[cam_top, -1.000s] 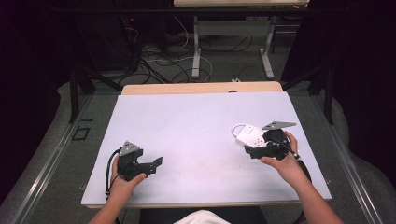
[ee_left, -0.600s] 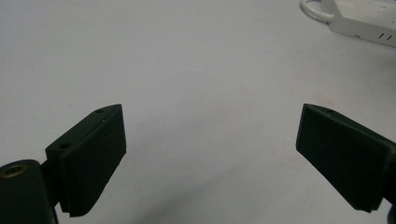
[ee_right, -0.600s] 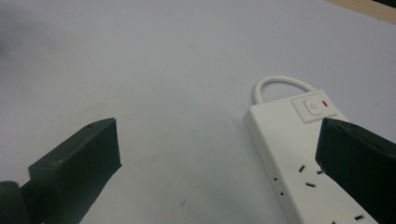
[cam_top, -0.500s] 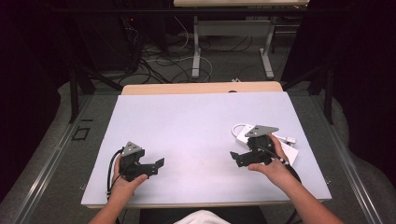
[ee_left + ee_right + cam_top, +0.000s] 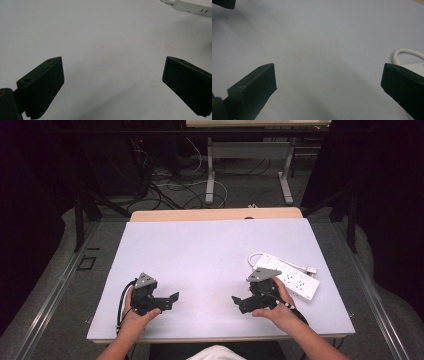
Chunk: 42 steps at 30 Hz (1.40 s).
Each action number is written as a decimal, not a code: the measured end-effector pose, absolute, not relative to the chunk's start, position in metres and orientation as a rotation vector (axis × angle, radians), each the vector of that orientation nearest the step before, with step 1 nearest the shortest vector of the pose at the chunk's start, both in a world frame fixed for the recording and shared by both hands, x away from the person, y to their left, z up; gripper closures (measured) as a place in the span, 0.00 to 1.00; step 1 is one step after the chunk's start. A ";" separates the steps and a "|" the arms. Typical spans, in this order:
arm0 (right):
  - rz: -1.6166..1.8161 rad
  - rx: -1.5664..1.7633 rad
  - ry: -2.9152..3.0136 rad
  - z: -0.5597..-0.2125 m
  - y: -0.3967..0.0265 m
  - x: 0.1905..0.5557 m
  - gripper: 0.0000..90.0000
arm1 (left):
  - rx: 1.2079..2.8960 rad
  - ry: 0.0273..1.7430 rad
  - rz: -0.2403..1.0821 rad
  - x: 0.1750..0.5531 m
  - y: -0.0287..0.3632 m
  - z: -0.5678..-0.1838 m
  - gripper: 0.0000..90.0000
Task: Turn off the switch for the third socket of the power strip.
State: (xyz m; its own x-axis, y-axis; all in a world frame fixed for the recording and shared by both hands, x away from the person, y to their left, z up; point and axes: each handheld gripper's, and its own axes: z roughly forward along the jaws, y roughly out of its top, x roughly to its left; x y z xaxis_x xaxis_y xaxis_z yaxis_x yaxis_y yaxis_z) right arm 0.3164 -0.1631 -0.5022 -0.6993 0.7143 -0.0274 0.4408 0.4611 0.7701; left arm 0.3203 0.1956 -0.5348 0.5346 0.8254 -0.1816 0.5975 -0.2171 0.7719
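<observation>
Beyond the far edge of the work surface, a dim room holds grey metal table legs [image 5: 211, 175] and a tangle of dark and white cables on the floor [image 5: 175, 187]. Nearer, the wide pale lavender-white tabletop [image 5: 210, 250] spreads beneath both claws, with a strip of light wood [image 5: 215, 214] along its far side; no container stands on it.

Just behind the right gripper [image 5: 239, 301], on its outer side, lies the white plastic power strip [image 5: 290, 277], flat on the tabletop, its white cord [image 5: 260, 256] looping away past it. In the right gripper view the strip's corner and cord loop [image 5: 407, 53] show beside the right-hand jaw, apart from it.

That gripper, held in the right hand [image 5: 272, 307], points toward the table's middle with its jaws spread wide and nothing between them but bare surface.

Opposite it, well apart, the left gripper [image 5: 172, 299] sits in the left hand [image 5: 135, 317], aimed inward; its jaws also stand wide apart and empty. In the left gripper view the power strip's edge [image 5: 192, 6] lies far ahead, at the upper right.
</observation>
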 end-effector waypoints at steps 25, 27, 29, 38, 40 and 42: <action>1.109 0.946 2.391 -0.547 -0.148 0.311 0.00 | 1.989 1.137 0.343 0.321 0.191 -0.538 0.01; 1.105 0.948 2.395 -0.548 -0.148 0.312 0.00 | 1.988 1.138 0.344 0.321 0.192 -0.538 0.01; 1.100 0.959 2.401 -0.550 -0.149 0.312 0.00 | 1.980 1.143 0.343 0.321 0.192 -0.538 0.01; 1.072 0.964 2.434 -0.558 -0.144 0.312 0.00 | 1.990 1.138 0.342 0.321 0.193 -0.538 0.01; 1.066 0.955 2.440 -0.560 -0.144 0.313 0.00 | 1.983 1.142 0.336 0.321 0.192 -0.538 0.01; 1.072 0.950 2.437 -0.562 -0.142 0.313 0.00 | 1.979 1.139 0.337 0.321 0.193 -0.538 0.01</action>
State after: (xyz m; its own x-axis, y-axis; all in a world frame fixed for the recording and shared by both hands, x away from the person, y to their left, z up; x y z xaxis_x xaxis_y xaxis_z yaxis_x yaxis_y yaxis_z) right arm 0.3127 -0.1422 -0.5618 -0.7306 0.6825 -0.0185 0.4476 0.4992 0.7419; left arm 0.3211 0.1929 -0.5381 0.5572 0.8156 -0.1559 0.5991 -0.2649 0.7556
